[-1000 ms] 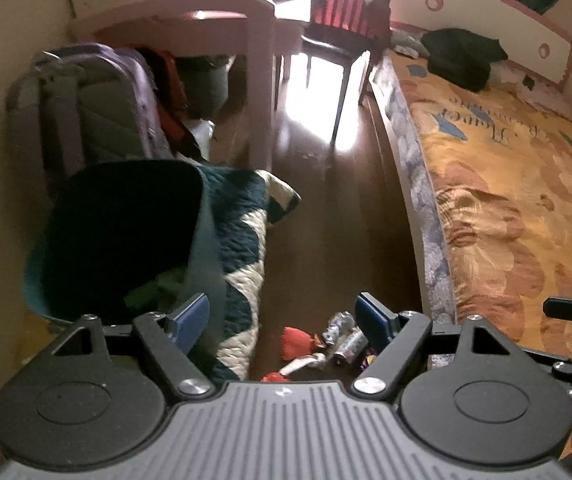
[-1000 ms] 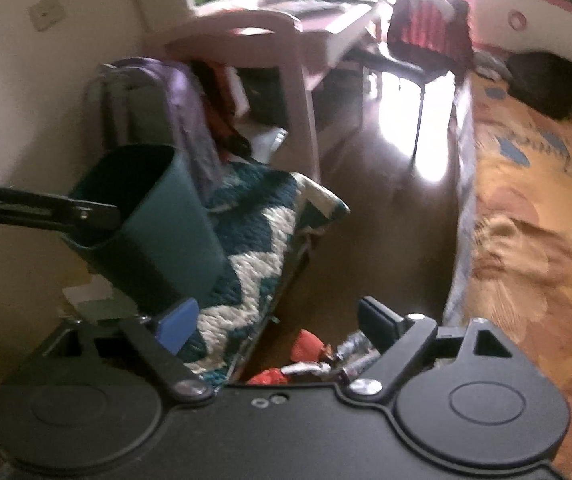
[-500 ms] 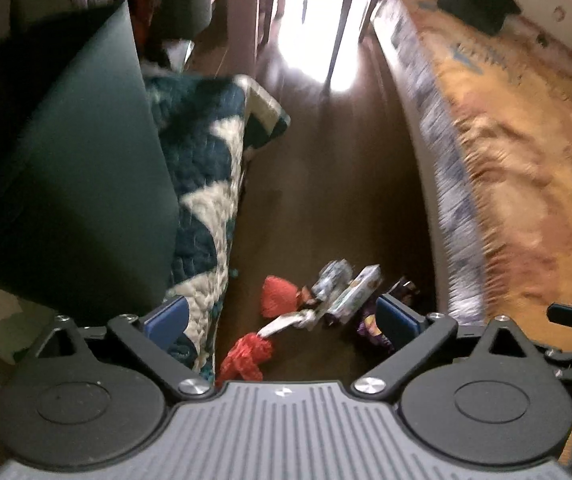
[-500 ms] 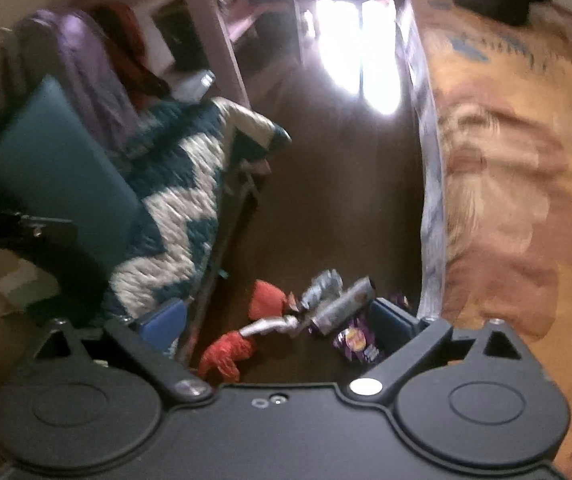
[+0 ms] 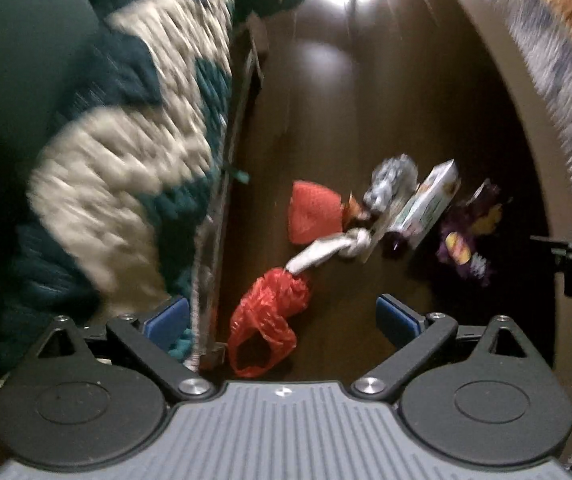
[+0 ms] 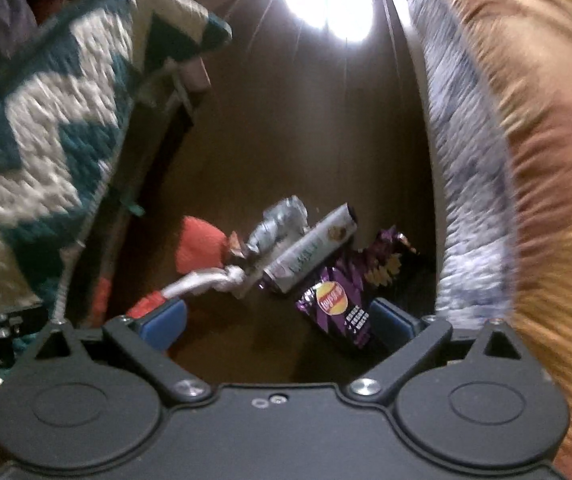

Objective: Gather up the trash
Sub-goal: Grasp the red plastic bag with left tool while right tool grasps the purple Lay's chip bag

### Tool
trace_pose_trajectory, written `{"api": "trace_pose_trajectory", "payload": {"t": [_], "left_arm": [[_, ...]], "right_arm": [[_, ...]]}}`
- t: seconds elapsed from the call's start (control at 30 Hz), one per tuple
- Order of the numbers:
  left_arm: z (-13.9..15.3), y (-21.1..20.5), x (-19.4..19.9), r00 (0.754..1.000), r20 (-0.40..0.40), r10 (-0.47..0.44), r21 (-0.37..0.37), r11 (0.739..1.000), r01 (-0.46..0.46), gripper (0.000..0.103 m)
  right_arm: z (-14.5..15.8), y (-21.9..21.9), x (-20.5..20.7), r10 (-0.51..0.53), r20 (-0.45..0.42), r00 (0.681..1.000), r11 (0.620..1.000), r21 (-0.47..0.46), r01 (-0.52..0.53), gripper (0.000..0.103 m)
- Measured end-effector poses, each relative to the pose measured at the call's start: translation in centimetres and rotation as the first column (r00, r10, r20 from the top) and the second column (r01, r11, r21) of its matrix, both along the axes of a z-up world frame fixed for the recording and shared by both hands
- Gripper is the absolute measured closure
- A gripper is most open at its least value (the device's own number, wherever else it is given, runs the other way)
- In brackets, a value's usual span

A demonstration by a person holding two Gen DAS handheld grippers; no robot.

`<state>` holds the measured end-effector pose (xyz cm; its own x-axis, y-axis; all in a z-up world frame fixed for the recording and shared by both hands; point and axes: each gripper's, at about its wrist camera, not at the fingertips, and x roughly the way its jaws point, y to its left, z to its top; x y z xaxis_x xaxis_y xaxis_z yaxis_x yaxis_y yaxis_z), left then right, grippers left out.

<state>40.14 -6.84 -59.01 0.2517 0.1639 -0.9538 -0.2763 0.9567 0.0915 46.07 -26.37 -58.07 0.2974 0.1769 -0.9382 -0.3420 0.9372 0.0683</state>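
Note:
A heap of trash lies on the dark wooden floor. In the left wrist view I see a red plastic bag, an orange-red wrapper, a twisted white wrapper, a crumpled silver wrapper, a small carton and a purple chip bag. My left gripper is open just above the red bag. My right gripper is open over the floor, with the purple chip bag and the carton just ahead. A dark green bin is at the far left.
A teal and cream quilt hangs over a low frame on the left. The bed's edge with an orange cover runs along the right. Sun glare lies on the floor further ahead.
Both grippers have dropped and tilted down toward the floor. The trash heap is much nearer and larger in both views. The green bin has slid off to the left.

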Motion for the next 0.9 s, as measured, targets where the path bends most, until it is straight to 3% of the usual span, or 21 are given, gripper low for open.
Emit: {"api": "trace_pose_trajectory", "payload": {"t": [0.3, 0.57, 0.9], "left_arm": [[-12.9, -1.5, 2.0, 0.999, -0.045, -0.022, 0.108, 0.994, 0.027, 0.003], [-22.0, 0.5, 4.3, 0.993, -0.103, 0.054, 0.102, 0.994, -0.043, 0.003], [-28.4, 0.7, 5.0, 0.986, -0.149, 0.072, 0.098, 0.994, -0.057, 0.003]], "right_arm": [[-11.8, 0.0, 1.2, 0.074, -0.062, 0.995, 0.995, -0.066, -0.078, 0.006], [-18.4, 0.0, 2.3, 0.135, -0.07, 0.988, 0.984, -0.11, -0.142, 0.007], [-25.4, 0.9, 3.6, 0.21, -0.044, 0.977, 0.952, -0.216, -0.215, 0.015]]}}
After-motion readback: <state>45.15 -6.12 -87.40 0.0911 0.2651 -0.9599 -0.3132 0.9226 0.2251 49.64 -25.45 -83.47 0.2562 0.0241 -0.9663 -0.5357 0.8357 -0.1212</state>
